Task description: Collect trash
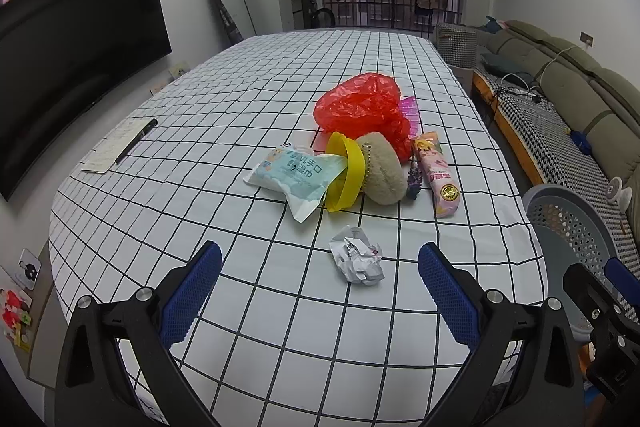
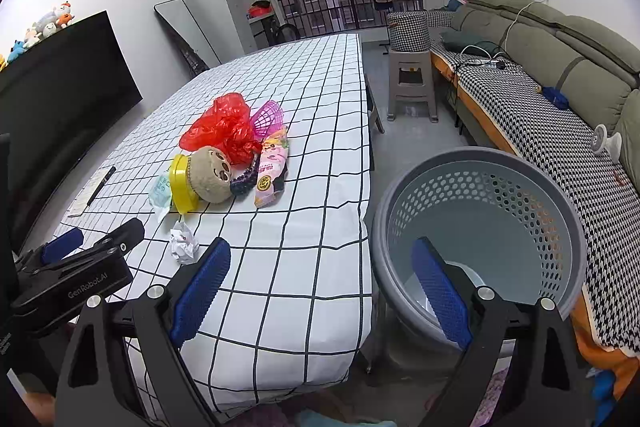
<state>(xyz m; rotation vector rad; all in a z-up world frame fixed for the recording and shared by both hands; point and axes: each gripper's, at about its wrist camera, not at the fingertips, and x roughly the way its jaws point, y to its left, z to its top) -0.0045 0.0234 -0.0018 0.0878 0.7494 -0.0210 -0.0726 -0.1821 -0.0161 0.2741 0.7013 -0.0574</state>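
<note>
A crumpled white paper ball (image 1: 357, 259) lies on the checked tablecloth just ahead of my open, empty left gripper (image 1: 320, 267); it also shows in the right wrist view (image 2: 183, 242). Beyond it lies a pile: a wet-wipes pack (image 1: 296, 177), a yellow ring-shaped lid (image 1: 346, 171), a beige plush (image 1: 382, 169), a red plastic bag (image 1: 360, 105) and a pink snack wrapper (image 1: 438, 179). My right gripper (image 2: 320, 259) is open and empty, over the table's right edge beside a grey perforated bin (image 2: 480, 227).
A pen on paper (image 1: 120, 145) lies at the table's left. A pink mesh basket (image 2: 267, 118) sits behind the red bag. A sofa (image 2: 560, 75) runs along the right wall, a grey stool (image 2: 412, 83) stands past the table, and a TV (image 1: 72, 59) hangs left.
</note>
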